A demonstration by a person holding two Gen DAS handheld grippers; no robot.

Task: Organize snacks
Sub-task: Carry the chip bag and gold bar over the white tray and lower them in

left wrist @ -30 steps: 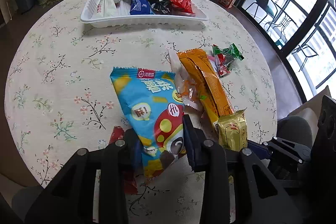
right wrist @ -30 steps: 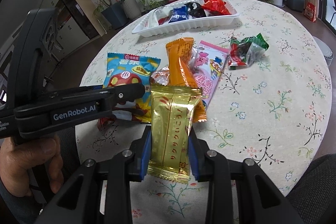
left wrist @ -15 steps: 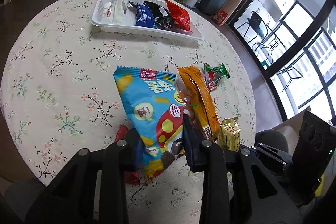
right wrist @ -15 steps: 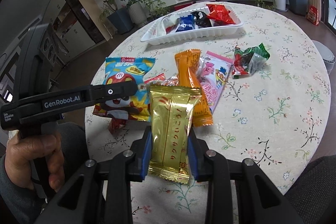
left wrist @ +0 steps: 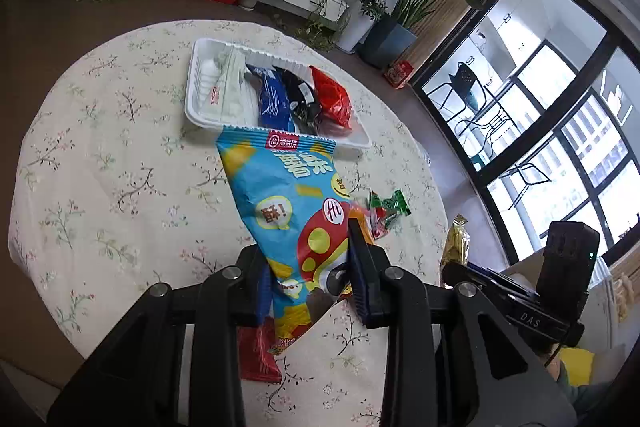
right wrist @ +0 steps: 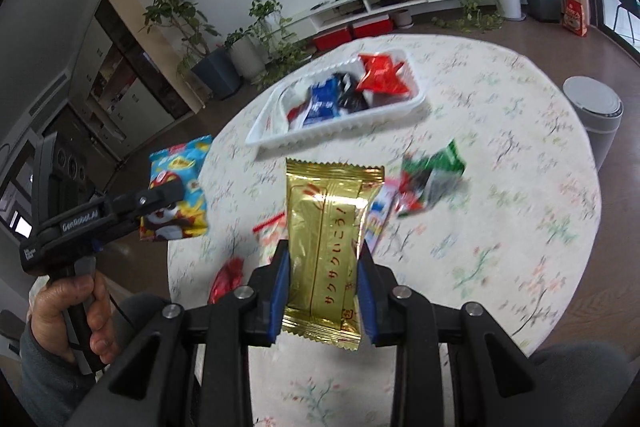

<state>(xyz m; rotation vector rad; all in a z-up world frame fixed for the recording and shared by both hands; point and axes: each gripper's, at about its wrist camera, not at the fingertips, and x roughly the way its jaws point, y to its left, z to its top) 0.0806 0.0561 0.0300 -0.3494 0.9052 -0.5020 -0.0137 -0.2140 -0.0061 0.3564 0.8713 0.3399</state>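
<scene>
Your left gripper (left wrist: 310, 269) fingers pinch blue chip bag (left wrist: 288, 203) low, frame centre; could swing. Your right gripper (right wrist: 322, 289) fingers clamp gold wafer packet (right wrist: 326, 239). White tray (right wrist: 418, 101), upper centre, crowded: packets may spill.

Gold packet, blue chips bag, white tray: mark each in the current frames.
gold packet (right wrist: 326, 239), right wrist view, middle of its front face.
blue chips bag (left wrist: 288, 203), left wrist view, centre of its printed front.
white tray (left wrist: 194, 95), left wrist view, bare left rim.
</scene>
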